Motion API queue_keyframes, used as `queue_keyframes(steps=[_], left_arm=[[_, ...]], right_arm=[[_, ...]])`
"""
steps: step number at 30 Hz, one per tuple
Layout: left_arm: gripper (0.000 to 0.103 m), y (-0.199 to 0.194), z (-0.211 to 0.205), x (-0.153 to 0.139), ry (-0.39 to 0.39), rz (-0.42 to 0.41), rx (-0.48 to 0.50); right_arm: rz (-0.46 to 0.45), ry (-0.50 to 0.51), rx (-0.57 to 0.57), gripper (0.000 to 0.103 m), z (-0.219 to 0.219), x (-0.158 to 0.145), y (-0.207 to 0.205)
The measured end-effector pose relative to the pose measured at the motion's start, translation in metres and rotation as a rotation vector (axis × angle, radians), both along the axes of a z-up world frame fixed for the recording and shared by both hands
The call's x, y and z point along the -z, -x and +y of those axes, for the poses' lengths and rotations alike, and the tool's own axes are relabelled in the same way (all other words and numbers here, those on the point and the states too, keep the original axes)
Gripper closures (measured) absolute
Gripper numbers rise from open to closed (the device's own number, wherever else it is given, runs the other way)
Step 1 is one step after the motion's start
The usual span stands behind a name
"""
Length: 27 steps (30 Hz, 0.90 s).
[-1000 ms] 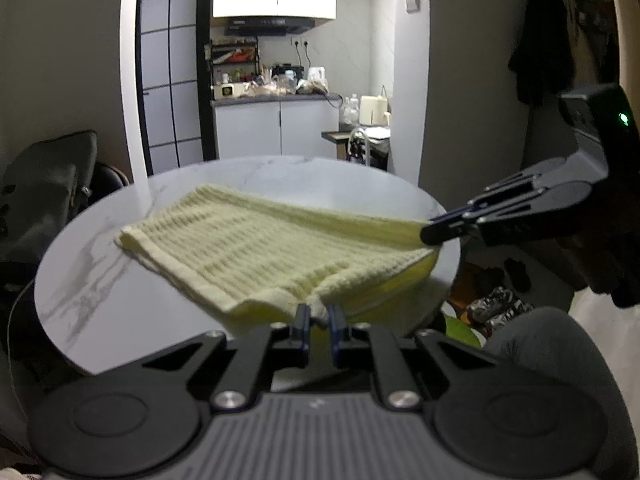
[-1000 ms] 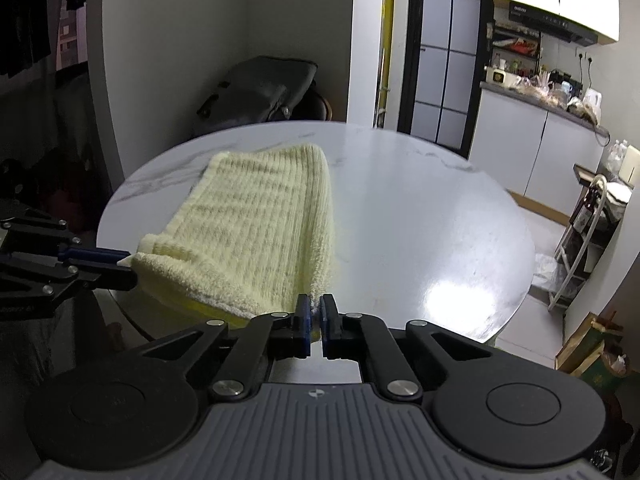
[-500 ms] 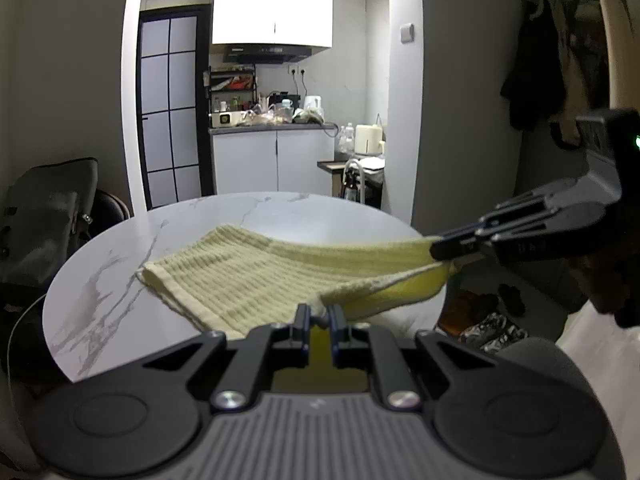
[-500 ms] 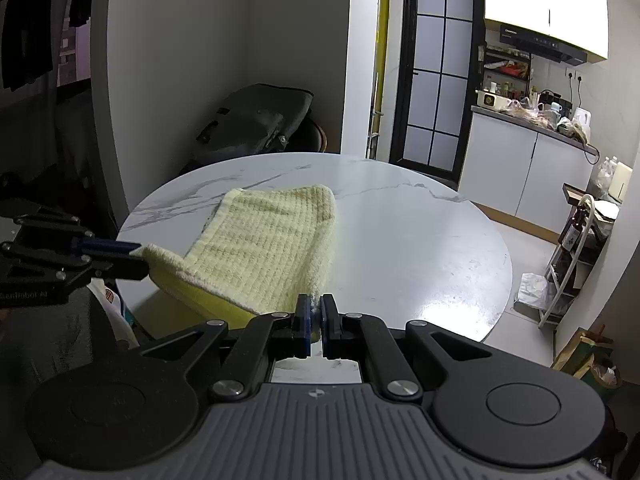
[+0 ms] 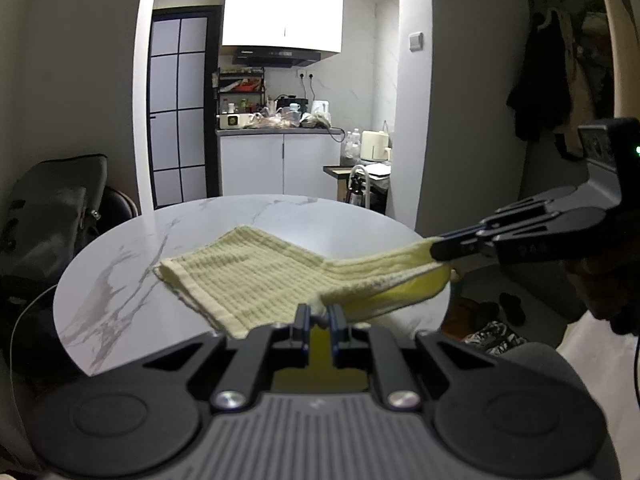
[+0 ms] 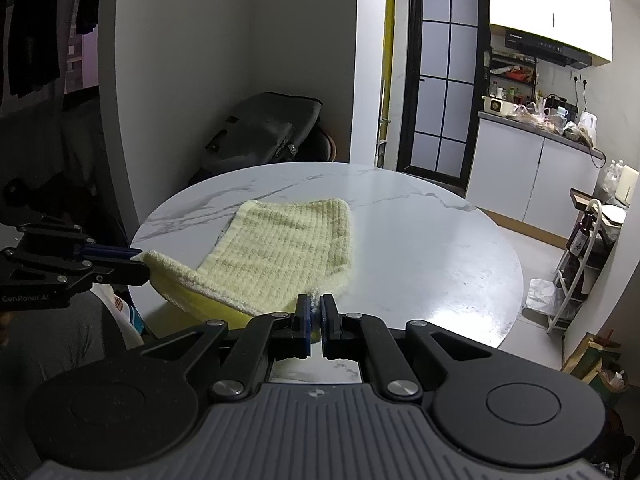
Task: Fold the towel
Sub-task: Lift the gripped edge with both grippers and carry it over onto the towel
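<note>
- Left gripper [image 5: 319, 317] clenched on a near corner of the pale yellow waffle-weave towel [image 5: 256, 276]; right gripper [image 6: 316, 311] clenched on the other.
- Towel's long axis runs from frame bottom toward centre, far end flat on the round white marble desk [image 6: 420, 248].

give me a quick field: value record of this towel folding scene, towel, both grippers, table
towel: pale yellow waffle-weave towel, far part lying flat on the table, near edge lifted
left hand-held gripper: shut on the towel's near left corner
right hand-held gripper: shut on the towel's near right corner
lifted edge: sags between the two grippers, brighter yellow underside showing
table: round white marble-pattern table, towel on its left part in the right wrist view
fold state: near edge raised, not yet laid over the far part
</note>
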State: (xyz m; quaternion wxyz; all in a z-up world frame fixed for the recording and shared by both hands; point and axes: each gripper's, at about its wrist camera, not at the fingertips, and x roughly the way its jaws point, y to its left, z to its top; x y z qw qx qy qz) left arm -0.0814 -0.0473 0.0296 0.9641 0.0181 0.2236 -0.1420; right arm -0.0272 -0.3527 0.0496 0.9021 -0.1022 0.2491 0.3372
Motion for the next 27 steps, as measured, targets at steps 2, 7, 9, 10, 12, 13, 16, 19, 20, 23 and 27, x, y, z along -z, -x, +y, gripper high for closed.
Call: queue_keyframes(steps=[2, 7, 9, 10, 12, 13, 16, 19, 20, 23, 27], left_arm=[[0.093, 0.0, 0.001, 0.001, 0.007, 0.003, 0.001], [0.093, -0.002, 0.01, 0.005, 0.028, 0.011, -0.005], [0.093, -0.003, 0.013, 0.003, 0.033, 0.007, -0.011], [0.093, -0.005, 0.015, 0.001, 0.035, 0.003, -0.016], [0.093, -0.007, 0.017, -0.002, 0.037, -0.005, -0.022], [0.093, -0.009, 0.018, -0.005, 0.038, -0.01, -0.025], [0.093, -0.014, 0.022, -0.013, 0.048, -0.029, -0.037], [0.093, -0.018, 0.025, -0.019, 0.058, -0.043, -0.042], [0.093, -0.019, 0.026, -0.021, 0.061, -0.047, -0.044], [0.093, -0.023, 0.029, -0.027, 0.074, -0.059, -0.047], [0.093, -0.028, 0.035, -0.032, 0.088, -0.07, -0.053]], right_arm=[[0.002, 0.005, -0.001, 0.097, 0.002, 0.001, -0.002], [0.001, 0.009, -0.008, 0.097, 0.01, 0.001, -0.008], [-0.004, 0.007, -0.011, 0.097, 0.014, -0.002, -0.01], [-0.008, 0.006, -0.014, 0.097, 0.016, -0.004, -0.012], [-0.016, 0.006, -0.018, 0.097, 0.02, -0.008, -0.015], [-0.021, 0.006, -0.02, 0.098, 0.022, -0.01, -0.017], [-0.032, 0.004, -0.025, 0.097, 0.025, -0.017, -0.022], [-0.045, -0.001, -0.029, 0.097, 0.029, -0.026, -0.029], [-0.046, -0.001, -0.029, 0.097, 0.03, -0.027, -0.03], [-0.053, 0.002, -0.027, 0.097, 0.033, -0.033, -0.037], [-0.067, 0.007, -0.031, 0.098, 0.041, -0.042, -0.045]])
